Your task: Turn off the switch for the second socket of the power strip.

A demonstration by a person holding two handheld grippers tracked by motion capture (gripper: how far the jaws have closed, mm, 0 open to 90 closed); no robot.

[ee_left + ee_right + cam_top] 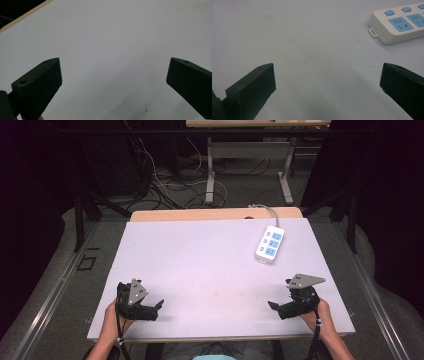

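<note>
A white power strip (270, 243) with blue sockets lies at the back right of the pale table top (210, 265), its grey cable running off the far edge. Its near end shows in the right gripper view as the power strip (397, 23), at the top right, well ahead of the jaws. My left gripper (157, 306) rests near the front left edge, open, nothing between its jaws; its own view shows the gripper (113, 75) over bare table. My right gripper (272, 306) sits near the front right edge, open and empty, and in its own view the gripper (328, 77) spans bare table.
A wooden strip (215, 214) of the table shows beyond the pale top. Behind it stand desk legs (210, 175) and tangled cables on the floor. Dark frame posts (352, 220) flank both sides.
</note>
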